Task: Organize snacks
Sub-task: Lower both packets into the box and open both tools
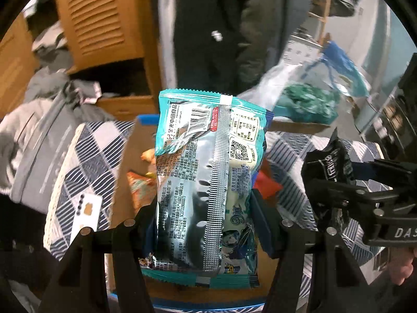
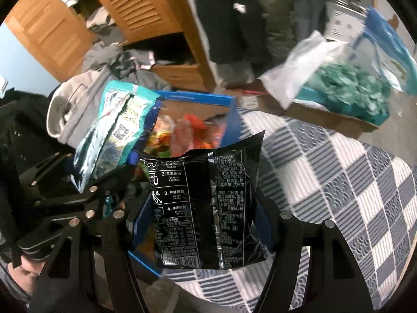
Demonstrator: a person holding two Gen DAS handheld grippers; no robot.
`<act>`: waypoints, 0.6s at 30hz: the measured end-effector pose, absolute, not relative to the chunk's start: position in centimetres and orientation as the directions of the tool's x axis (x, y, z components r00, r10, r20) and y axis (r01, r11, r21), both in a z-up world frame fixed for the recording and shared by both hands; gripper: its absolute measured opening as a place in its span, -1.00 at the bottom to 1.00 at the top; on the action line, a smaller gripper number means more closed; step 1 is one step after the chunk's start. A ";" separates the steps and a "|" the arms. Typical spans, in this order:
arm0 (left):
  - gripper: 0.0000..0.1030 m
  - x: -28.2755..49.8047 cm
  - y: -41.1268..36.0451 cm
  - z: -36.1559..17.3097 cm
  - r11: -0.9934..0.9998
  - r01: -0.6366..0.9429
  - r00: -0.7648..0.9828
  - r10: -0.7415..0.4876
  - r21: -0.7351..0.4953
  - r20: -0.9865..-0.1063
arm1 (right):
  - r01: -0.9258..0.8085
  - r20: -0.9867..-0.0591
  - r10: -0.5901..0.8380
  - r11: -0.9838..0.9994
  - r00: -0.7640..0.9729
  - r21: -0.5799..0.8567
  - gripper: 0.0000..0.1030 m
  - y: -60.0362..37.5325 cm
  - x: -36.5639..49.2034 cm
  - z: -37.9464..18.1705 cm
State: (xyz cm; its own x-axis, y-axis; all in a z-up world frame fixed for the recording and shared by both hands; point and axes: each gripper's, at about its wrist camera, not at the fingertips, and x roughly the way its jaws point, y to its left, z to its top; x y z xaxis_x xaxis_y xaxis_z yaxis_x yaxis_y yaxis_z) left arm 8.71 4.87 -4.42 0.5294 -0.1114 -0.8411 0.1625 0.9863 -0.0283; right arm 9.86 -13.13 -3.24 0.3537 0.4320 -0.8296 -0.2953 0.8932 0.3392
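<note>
Holding left: the left gripper [image 1: 206,224] is clamped on a shiny teal foil snack packet [image 1: 208,177], raised over the box.
Box: an open cardboard box with blue taped edges [image 2: 195,96] sits on the blue-and-white checked bed cover [image 2: 338,182]; orange and red wrapped snacks [image 2: 190,130] already lie inside.
Holding right: the right gripper [image 2: 206,219] grips a black printed snack bag [image 2: 206,208], beside the box's near edge.
Progress: partway, I'd judge; both packets are still to be put down.
</note>
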 end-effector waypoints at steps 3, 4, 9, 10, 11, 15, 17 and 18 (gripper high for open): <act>0.23 8.7 6.7 -5.1 0.991 0.125 0.518 -0.102 -0.043 -0.850 | -0.315 -0.831 0.441 0.885 0.338 0.342 0.32 -11.2 10.4 -3.3; 0.23 8.7 7.2 -5.4 0.992 0.114 0.513 -0.099 -0.046 -0.852 | -0.321 -0.832 0.446 0.882 0.331 0.345 0.32 -10.5 10.6 -3.4; 0.23 8.8 9.4 -7.0 0.995 0.066 0.476 -0.092 -0.069 -0.874 | -0.344 -0.841 0.446 0.875 0.305 0.340 0.32 -7.8 11.3 -4.0; 0.23 8.8 9.8 -7.3 0.996 0.057 0.468 -0.093 -0.075 -0.879 | -0.347 -0.845 0.444 0.875 0.299 0.338 0.32 -7.3 11.4 -4.2; 0.24 8.9 10.1 -7.5 0.996 0.052 0.462 -0.093 -0.078 -0.882 | -0.349 -0.848 0.443 0.875 0.292 0.336 0.32 -6.9 11.5 -4.4; 0.39 8.6 11.1 -7.6 0.998 0.027 0.465 -0.064 -0.058 -0.883 | -0.359 -0.854 0.442 0.871 0.276 0.335 0.33 -5.7 11.7 -4.9; 0.47 8.4 11.5 -7.4 0.998 0.018 0.473 -0.056 -0.054 -0.879 | -0.361 -0.856 0.434 0.874 0.279 0.326 0.34 -5.4 11.7 -4.9; 0.47 8.3 11.7 -7.2 0.998 0.014 0.479 -0.054 -0.054 -0.876 | -0.362 -0.857 0.431 0.875 0.283 0.321 0.35 -5.3 11.7 -4.9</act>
State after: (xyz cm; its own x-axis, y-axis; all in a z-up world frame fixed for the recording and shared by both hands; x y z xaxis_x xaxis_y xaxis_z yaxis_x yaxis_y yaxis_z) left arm 8.33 11.66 -7.21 0.4788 -0.0537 -0.8763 0.0140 0.9985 -0.0535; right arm 11.68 -5.27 -4.88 0.2826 0.4309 -0.8570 -0.3620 0.8753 0.3207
